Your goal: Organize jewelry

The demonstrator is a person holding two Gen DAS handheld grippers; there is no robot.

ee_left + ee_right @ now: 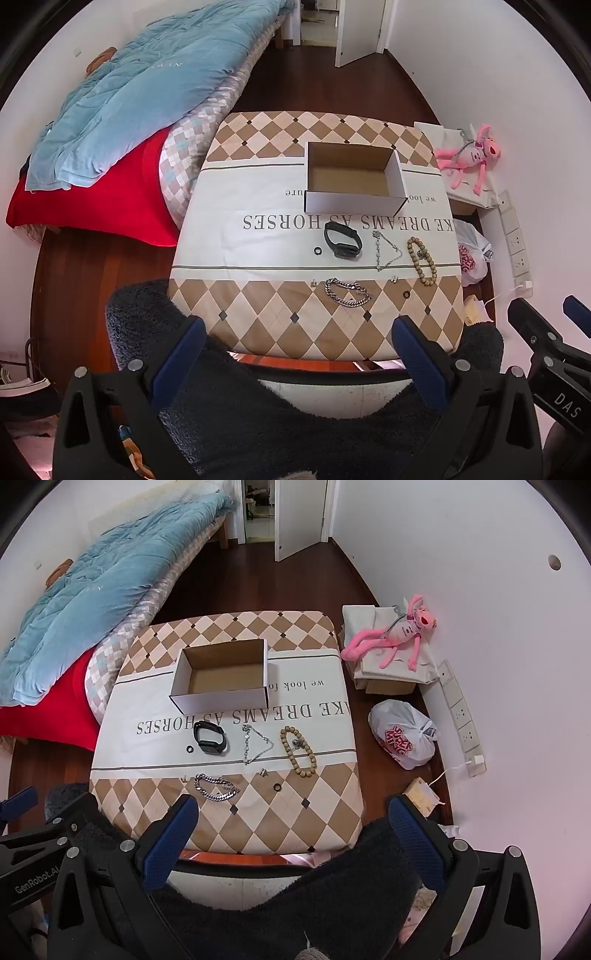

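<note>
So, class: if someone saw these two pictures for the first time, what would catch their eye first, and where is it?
Probably the open cardboard box, empty, standing at the middle of the diamond-patterned table. In front of it lies the jewelry: a black wristband, a thin silver chain, a wooden bead bracelet and a chunky silver bracelet. Off the table, a pink plush toy lies on a covered box by the right wall.
</note>
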